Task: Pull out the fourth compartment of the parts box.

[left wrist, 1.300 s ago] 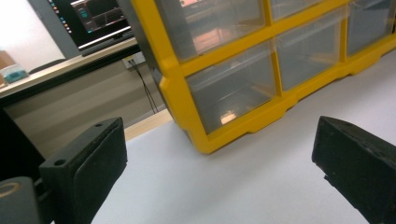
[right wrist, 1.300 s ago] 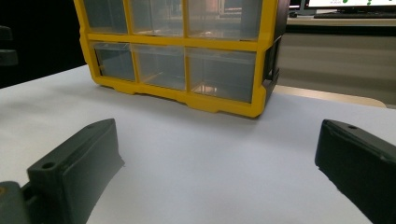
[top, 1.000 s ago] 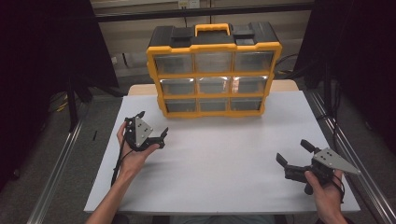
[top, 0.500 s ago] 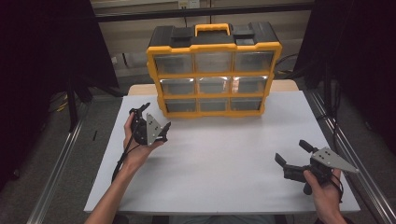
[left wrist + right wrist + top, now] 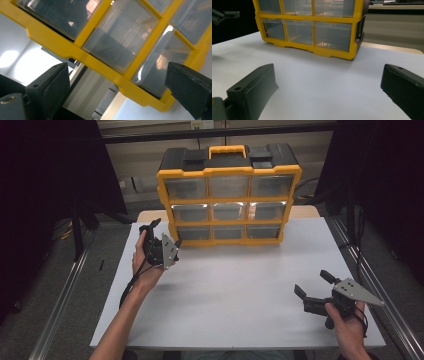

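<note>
A white table (image 5: 240,295) stands between dark curtains, and a yellow-and-black drawer cabinet (image 5: 229,195) with clear drawers rests at its far edge, upright and facing the person. At the left, the left gripper (image 5: 162,232) is held raised just beside the cabinet's lower-left corner, its jaws spread wide and empty, with the corner drawers (image 5: 112,47) seen close between them in the left gripper view. At the near right, the right gripper (image 5: 312,285) hovers low over the table, well apart from the cabinet, jaws likewise spread and holding nothing.
</note>
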`<action>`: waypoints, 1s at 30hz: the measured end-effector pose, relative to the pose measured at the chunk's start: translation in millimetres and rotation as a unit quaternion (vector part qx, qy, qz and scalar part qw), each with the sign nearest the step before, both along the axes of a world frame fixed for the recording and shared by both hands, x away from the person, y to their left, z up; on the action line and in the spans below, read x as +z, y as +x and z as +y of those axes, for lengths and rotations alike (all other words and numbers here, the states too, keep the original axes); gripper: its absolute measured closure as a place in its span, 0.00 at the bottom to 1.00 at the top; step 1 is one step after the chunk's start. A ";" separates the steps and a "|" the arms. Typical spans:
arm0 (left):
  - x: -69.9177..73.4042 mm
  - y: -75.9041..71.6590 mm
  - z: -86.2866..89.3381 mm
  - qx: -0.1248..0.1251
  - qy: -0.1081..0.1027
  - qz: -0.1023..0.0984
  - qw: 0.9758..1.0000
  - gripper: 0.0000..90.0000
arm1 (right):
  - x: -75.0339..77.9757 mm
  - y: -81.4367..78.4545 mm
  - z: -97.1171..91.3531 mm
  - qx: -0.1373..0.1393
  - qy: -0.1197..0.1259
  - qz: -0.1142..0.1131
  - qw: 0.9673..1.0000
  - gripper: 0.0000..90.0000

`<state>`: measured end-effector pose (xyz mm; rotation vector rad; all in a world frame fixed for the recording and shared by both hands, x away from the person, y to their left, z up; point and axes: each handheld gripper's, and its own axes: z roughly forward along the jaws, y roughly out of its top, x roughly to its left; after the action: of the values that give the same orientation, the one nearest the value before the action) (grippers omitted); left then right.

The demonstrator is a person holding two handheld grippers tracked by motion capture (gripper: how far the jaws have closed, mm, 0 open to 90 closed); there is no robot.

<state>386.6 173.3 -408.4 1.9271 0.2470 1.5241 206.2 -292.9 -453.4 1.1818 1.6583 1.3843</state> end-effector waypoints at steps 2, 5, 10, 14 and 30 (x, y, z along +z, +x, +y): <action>2.1 2.0 -0.3 0.000 0.008 -0.010 1.000 0.06 | -0.1 0.1 -0.3 -0.001 0.000 -0.002 1.000 0.00; 4.2 3.1 -1.4 0.008 0.028 -0.014 0.999 0.07 | -0.1 0.1 -0.8 -0.002 0.000 -0.002 1.000 0.00; 13.1 7.0 -5.3 0.002 0.060 -0.047 0.997 0.07 | 0.1 0.1 0.4 0.001 0.000 -0.001 1.000 0.00; 10.3 10.0 -9.2 0.019 0.088 -0.068 0.994 0.07 | 0.2 -0.1 0.1 0.002 -0.001 -0.003 1.000 0.00; 7.8 25.3 -27.6 0.022 0.162 -0.090 0.983 0.15 | 0.4 -0.9 0.0 0.002 0.002 -0.003 1.000 0.00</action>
<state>411.9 145.7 -400.6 2.0201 -0.0415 1.8474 205.3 -292.9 -453.0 1.1767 1.6547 1.3922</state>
